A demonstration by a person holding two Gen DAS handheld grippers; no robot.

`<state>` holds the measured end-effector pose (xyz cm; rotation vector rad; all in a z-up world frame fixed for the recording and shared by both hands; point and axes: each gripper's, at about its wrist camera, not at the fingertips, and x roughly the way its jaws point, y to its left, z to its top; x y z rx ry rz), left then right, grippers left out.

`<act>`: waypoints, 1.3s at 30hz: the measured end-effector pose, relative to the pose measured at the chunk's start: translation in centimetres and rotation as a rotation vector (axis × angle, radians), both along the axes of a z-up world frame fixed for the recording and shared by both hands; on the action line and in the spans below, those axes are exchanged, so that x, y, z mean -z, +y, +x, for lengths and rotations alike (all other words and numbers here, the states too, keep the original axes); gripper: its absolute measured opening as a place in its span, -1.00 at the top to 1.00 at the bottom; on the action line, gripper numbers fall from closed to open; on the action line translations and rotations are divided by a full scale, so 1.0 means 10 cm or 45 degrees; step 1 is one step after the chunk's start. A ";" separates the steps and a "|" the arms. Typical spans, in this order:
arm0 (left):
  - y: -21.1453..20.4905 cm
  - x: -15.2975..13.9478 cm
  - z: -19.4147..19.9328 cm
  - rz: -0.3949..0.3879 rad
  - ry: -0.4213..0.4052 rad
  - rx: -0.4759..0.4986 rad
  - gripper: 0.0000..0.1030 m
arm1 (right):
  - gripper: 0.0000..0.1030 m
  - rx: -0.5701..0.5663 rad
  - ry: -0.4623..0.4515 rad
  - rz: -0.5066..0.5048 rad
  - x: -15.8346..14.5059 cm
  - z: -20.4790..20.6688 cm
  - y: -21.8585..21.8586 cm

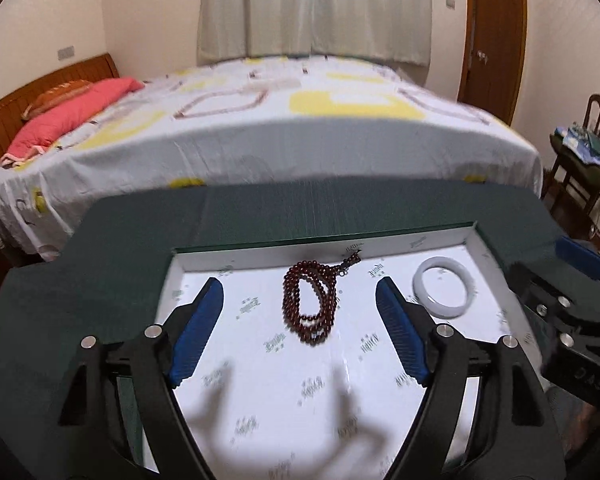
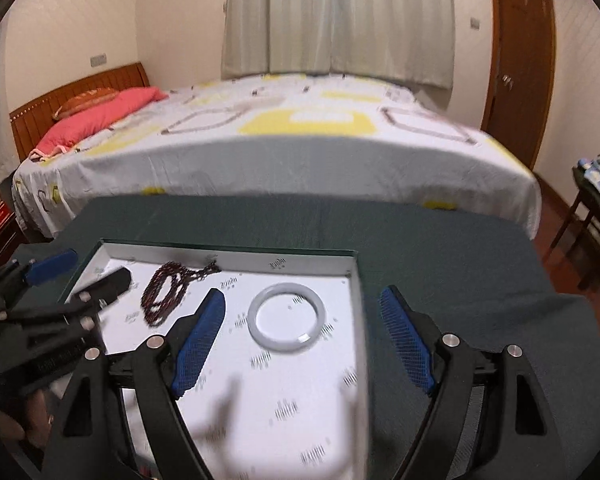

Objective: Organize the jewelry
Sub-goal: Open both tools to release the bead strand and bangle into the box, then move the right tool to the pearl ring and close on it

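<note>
A dark red bead necklace [image 1: 306,304] lies coiled in a shallow white box [image 1: 260,392] on a green-covered table. A white bangle [image 1: 446,292] lies to its right in the same box. My left gripper [image 1: 300,300] is open and empty, its blue pads either side of the necklace, above it. In the right wrist view the bangle [image 2: 286,318] lies between my open, empty right gripper's [image 2: 302,312] pads, nearer the left one. The necklace [image 2: 168,296] is to the left, by the left gripper [image 2: 60,280].
The box's right rim [image 2: 358,304] runs under my right gripper. The green table cover [image 2: 460,248] surrounds the box. A bed [image 1: 280,120] stands right behind the table. A chair with clothes [image 1: 584,156] is at the right.
</note>
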<state>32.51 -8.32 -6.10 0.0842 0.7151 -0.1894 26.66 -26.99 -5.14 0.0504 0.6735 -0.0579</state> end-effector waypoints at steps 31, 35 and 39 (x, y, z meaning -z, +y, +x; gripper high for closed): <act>1.11 0.42 -2.02 0.055 0.080 -0.312 -0.49 | -0.10 -0.117 0.214 -0.020 0.78 -1.42 0.45; 1.20 0.48 -1.99 0.039 0.109 -0.342 -0.49 | -0.09 -0.119 0.257 -0.029 0.84 -1.35 0.46; 1.18 0.51 -1.99 0.055 0.113 -0.333 -0.49 | 0.09 -0.138 0.287 -0.028 0.88 -1.31 0.48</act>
